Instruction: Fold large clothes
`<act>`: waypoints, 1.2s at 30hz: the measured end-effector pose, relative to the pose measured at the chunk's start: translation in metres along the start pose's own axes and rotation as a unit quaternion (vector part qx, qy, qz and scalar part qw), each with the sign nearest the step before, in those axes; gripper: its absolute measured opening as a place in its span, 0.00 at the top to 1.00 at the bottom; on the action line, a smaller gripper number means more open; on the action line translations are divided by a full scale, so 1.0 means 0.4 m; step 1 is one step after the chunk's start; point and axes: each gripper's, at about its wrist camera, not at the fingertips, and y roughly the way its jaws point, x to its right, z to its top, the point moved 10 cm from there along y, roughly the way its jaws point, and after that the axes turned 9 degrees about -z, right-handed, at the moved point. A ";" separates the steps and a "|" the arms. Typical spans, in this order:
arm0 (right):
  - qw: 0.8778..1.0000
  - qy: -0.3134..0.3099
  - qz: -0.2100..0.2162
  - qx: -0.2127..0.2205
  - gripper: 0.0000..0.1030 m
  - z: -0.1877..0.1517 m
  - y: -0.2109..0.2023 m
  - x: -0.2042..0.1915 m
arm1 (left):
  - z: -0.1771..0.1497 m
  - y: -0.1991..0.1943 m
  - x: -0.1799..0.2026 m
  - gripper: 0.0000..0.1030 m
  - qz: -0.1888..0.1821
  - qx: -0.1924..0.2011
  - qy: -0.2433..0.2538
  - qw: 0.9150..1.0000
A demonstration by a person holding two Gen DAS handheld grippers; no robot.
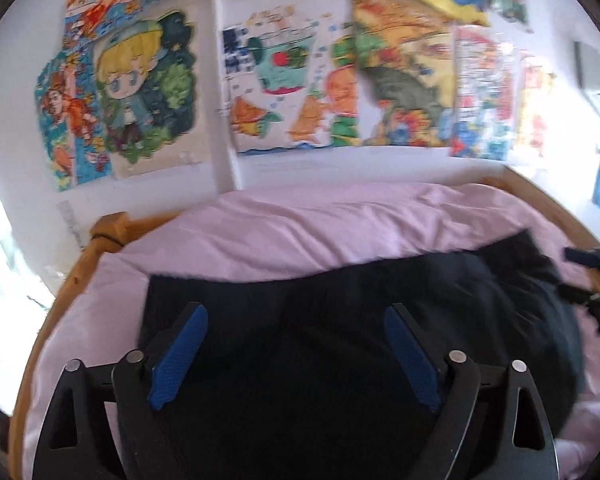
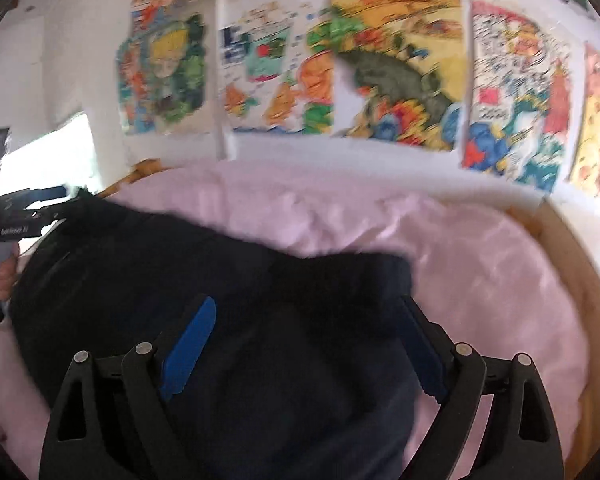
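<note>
A large dark navy garment [image 1: 480,300] lies spread across a pink bedsheet [image 1: 300,232]. In the left wrist view my left gripper [image 1: 296,312] stands open over the garment's left part, with cloth below the blue pads [image 1: 180,356] and nothing pinched. The right gripper [image 1: 572,274] shows at the garment's far right end. In the right wrist view the garment [image 2: 140,260] runs from the left edge to the centre. My right gripper [image 2: 306,304] is open above its right end. The left gripper [image 2: 56,204] is at the garment's far left corner, a hand [image 2: 4,276] on its handle.
A wooden bed frame [image 1: 108,228] [image 2: 572,260] rims the mattress. Behind it a white wall carries several colourful drawings [image 1: 292,88] [image 2: 400,72]. Pink sheet [image 2: 480,280] lies bare right of the garment. A bright window [image 1: 0,260] is at the left.
</note>
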 end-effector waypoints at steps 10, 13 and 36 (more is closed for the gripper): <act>0.998 -0.066 0.004 0.004 0.16 -0.090 0.066 -0.064 | -0.088 0.098 0.120 0.10 -0.018 -0.050 0.114 0.992; 0.998 -0.060 -0.015 -0.004 0.11 -0.071 0.115 -0.047 | -0.073 0.135 0.065 0.10 -0.010 -0.044 0.073 0.996; 0.987 0.018 -0.056 -0.149 0.01 -0.139 0.358 0.003 | -0.133 0.293 -0.078 0.02 0.019 -0.087 -0.023 0.996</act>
